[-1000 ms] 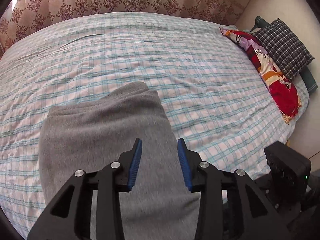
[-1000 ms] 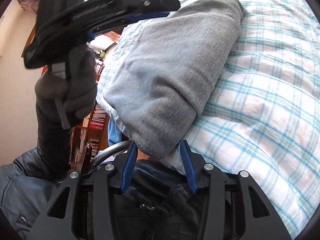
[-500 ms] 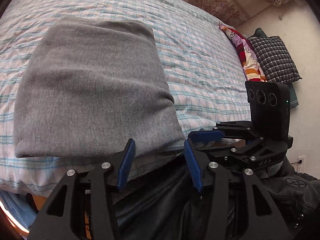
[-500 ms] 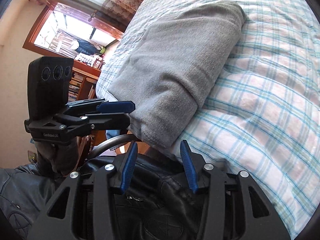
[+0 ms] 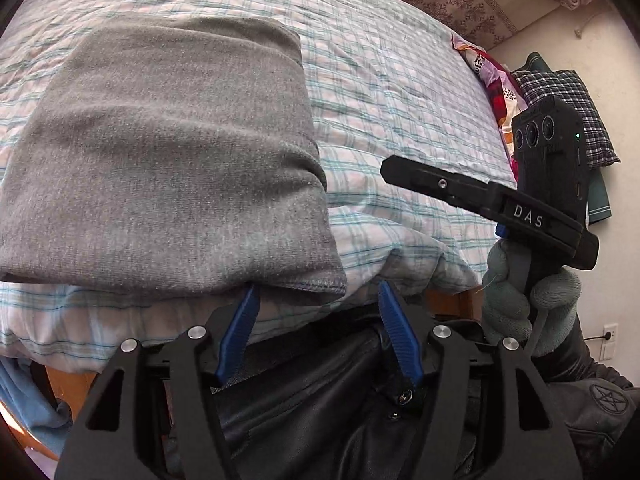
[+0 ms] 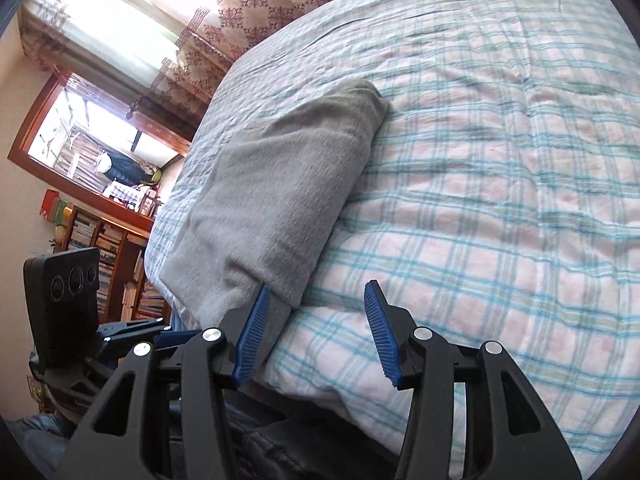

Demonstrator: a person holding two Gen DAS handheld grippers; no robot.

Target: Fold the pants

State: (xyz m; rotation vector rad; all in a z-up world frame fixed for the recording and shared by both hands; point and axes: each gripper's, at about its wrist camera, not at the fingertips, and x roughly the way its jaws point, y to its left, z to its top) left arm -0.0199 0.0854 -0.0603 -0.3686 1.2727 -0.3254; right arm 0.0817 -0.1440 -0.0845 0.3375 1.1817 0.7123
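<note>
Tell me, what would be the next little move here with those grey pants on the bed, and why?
Probably draw both grippers back and stop. The grey pants already lie as a compact folded bundle on the checked bedspread. The left gripper and right gripper are opening with no cloth pinched between the pads, so nothing seems left to fold.

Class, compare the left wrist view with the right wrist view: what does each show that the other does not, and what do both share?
Only the left wrist view shows the red floral pillow, dark checked cushion and grey gloved hand. Only the right wrist view shows the wooden bookshelf and window. Both share the folded grey pants on the blue-and-pink plaid bedsheet.
</note>
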